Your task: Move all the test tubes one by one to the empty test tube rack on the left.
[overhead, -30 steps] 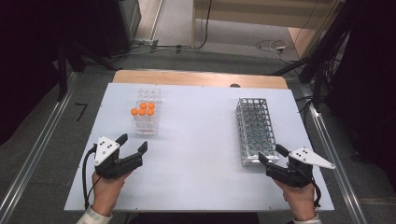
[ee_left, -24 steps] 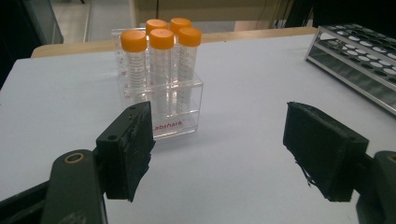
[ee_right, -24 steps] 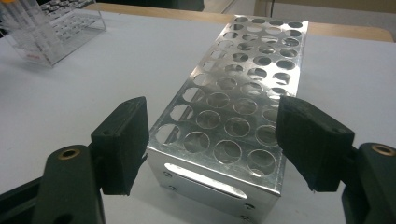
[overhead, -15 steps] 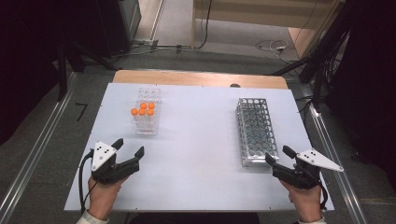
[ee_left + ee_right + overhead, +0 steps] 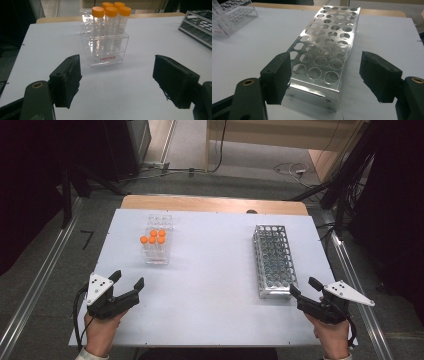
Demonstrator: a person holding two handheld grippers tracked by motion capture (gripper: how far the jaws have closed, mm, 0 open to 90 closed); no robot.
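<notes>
five orange-capped tubes (image 5: 110, 27) upright in clear rack (image 5: 106, 50) | left gripper (image 5: 127, 280) fingers spread, empty | right gripper (image 5: 302, 287) likewise

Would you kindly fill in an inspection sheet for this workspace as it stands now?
Surface: white table, bare between the racks.
Job's things: clear rack holding five orange-capped tubes; metal rack, holes empty.
Clutter: nothing seen.
Grippers: left gripper open, holding nothing; right gripper open, near the metal rack's end.
Cables: black cable trailing from the left gripper; floor cables beyond the table.
Surroundings: dark equipment, grey floor.
</notes>
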